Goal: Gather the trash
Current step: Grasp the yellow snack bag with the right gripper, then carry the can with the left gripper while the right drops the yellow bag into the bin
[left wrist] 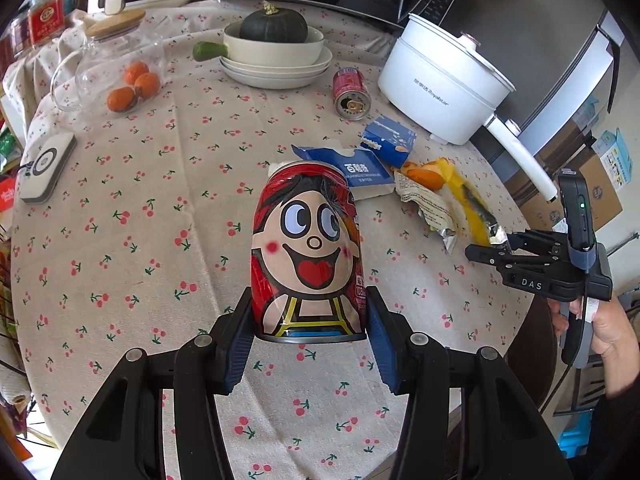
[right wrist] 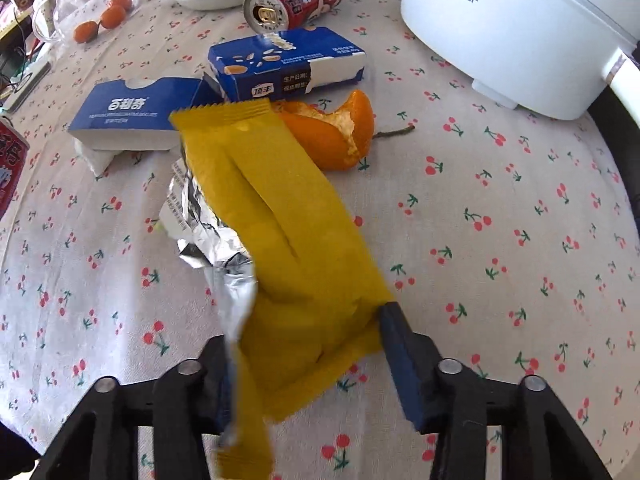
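Overhead, red can [left wrist: 307, 256]; yellow wrapper [right wrist: 288, 256]

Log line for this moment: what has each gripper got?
left gripper: shut on red can | right gripper: shut on yellow wrapper | second can: on table

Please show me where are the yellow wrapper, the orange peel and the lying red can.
yellow wrapper [right wrist: 288, 216]: right wrist view, middle of its yellow face.
orange peel [right wrist: 340, 136]: right wrist view, outer orange skin.
lying red can [left wrist: 352, 88]: left wrist view, its side.
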The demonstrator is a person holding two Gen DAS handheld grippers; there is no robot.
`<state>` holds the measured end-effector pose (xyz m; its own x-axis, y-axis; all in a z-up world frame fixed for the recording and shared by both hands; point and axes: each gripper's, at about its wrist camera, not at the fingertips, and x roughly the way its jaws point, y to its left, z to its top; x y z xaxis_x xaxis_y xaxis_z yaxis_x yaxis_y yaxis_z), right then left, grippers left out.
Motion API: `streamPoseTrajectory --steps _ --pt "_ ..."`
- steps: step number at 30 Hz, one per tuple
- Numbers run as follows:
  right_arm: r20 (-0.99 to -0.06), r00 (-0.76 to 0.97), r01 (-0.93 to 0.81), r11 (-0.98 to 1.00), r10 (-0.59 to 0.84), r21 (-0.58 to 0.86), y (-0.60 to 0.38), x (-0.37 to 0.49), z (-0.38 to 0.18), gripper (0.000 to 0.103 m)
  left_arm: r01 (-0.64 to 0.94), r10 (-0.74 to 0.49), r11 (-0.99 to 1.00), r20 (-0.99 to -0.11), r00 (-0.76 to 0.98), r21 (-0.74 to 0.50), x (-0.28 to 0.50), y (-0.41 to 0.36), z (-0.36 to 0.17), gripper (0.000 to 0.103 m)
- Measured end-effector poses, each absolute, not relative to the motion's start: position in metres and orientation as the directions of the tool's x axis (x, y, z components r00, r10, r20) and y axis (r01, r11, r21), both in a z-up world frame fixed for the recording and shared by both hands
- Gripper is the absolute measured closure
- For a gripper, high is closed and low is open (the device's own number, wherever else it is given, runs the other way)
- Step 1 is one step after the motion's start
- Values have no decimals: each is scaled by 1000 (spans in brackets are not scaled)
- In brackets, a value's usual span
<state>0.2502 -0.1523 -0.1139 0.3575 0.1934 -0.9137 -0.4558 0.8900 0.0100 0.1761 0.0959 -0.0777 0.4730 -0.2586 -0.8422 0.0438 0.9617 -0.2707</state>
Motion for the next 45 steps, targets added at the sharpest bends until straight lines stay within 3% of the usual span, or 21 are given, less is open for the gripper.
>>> streamPoseTrajectory --steps 7,23,45 --pt "-894 393 -405 914 214 41 -170 206 -88 83 78 -282 957 -827 486 -280 159 79 -64 48" --pt "-852 482 -258 962 206 87 -227 108 -54 86 215 -374 927 -782 499 -306 111 12 -40 48" --pt "-923 368 86 984 115 157 -370 23 -93 85 509 -471 823 -805 362 -252 80 -145 -67 48"
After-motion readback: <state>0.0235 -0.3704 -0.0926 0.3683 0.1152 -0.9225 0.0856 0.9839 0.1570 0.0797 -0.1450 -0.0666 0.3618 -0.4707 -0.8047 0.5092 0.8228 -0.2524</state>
